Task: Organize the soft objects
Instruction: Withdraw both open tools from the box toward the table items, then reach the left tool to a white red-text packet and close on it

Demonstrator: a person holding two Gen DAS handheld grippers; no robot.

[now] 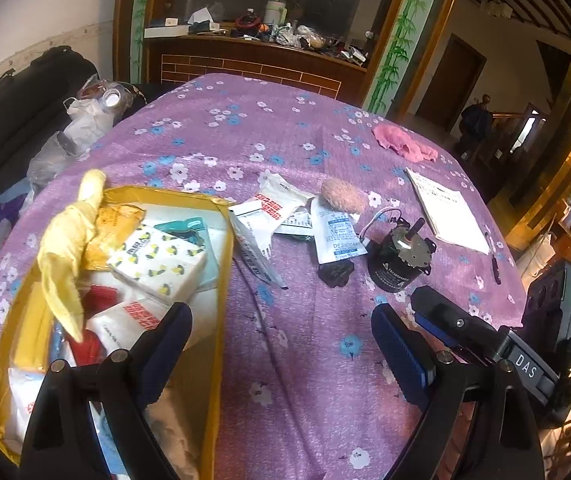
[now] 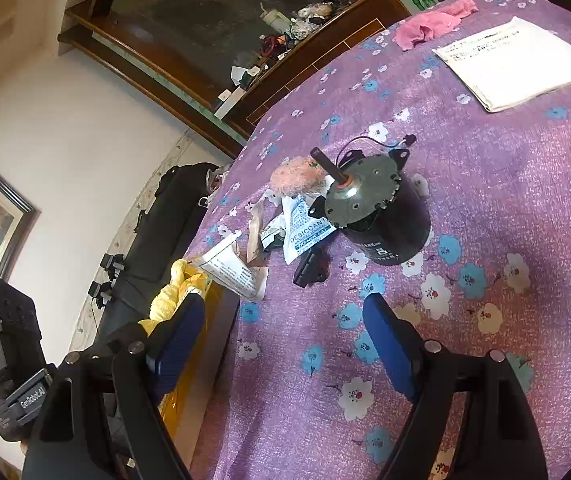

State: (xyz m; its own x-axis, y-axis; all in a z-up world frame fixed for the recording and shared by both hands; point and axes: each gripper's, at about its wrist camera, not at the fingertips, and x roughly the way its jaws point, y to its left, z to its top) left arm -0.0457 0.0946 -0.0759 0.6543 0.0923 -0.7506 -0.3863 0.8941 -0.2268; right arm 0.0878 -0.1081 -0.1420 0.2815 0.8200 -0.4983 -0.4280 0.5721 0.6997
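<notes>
A yellow open box [image 1: 221,264] stands at the left of the purple flowered table; it holds a tissue pack [image 1: 159,262], white packets and a yellow cloth [image 1: 71,248] draped over its rim. My left gripper [image 1: 281,344] is open, its left finger over the box's near edge. White desiccant packets [image 1: 335,236], a fuzzy peach pad [image 1: 341,196] and a pink cloth [image 1: 403,144] lie on the table. In the right wrist view my right gripper [image 2: 285,336] hangs open and empty above the cloth, short of the desiccant packets [image 2: 305,232] and peach pad [image 2: 295,178].
A black motor [image 1: 399,256] with a metal shaft stands near the packets, also the motor [image 2: 373,208]. A small black clip [image 1: 335,274], a white booklet [image 1: 447,212] and a pen [image 1: 493,258] lie nearby. Plastic bags [image 1: 85,120] and a dark sofa sit left of the table.
</notes>
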